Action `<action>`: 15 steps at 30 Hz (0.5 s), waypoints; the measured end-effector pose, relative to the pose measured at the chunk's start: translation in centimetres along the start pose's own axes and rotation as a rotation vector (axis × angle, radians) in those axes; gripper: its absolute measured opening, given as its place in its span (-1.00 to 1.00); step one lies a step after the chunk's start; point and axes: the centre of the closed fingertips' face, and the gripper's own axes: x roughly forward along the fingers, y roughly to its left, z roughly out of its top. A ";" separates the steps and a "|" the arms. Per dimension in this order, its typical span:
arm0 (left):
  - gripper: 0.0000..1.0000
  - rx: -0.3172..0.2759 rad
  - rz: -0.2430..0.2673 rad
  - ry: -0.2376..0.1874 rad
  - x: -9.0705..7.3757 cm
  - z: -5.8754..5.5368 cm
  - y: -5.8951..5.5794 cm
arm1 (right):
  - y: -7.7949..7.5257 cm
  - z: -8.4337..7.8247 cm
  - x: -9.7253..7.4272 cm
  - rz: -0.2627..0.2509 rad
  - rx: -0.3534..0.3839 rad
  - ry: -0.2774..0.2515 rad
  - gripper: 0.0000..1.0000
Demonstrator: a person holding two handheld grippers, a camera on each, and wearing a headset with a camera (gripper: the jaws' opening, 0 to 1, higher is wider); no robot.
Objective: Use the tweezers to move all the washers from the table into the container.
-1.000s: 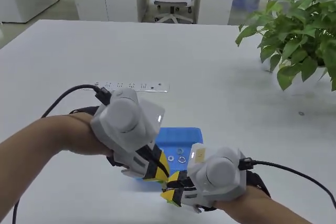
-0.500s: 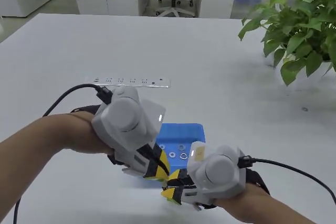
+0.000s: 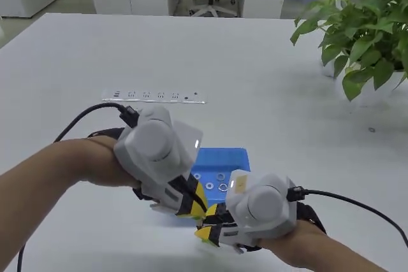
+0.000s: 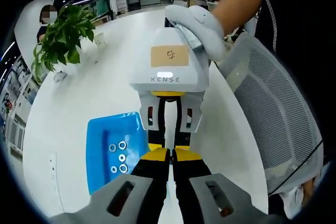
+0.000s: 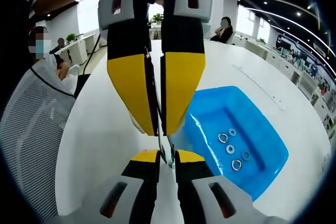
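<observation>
White surface [image 3: 287,81] carries the blue container [image 5: 210,111] holding five washers [image 5: 230,149]; beside it left gripper [image 4: 170,156] and right gripper [image 5: 167,160] meet, both jaws pinched on the tweezers [image 5: 161,145], likely re-seating them.

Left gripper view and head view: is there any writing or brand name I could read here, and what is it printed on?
"XENSE": on the white housing of the right gripper, in the left gripper view.
Tan sticker above it: a handwritten mark, too unclear to read.
Power strip on the table, in the head view: markings too small to read.
</observation>
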 end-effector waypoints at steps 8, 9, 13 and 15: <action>-0.88 -0.006 0.000 -0.012 0.1 0.2 0.4 | -0.1 -0.2 0.0 -0.015 0.010 0.012 -0.77; -0.88 -0.010 -0.001 -0.015 0.2 0.2 0.4 | -0.1 -0.2 0.0 -0.016 0.009 0.014 -0.78; -0.88 -0.012 0.000 -0.022 0.3 0.4 0.6 | -0.2 -0.3 -0.1 -0.021 0.012 0.019 -0.79; -0.88 -0.012 -0.001 -0.024 0.3 0.5 0.6 | -0.2 -0.4 -0.1 -0.022 0.017 0.019 -0.79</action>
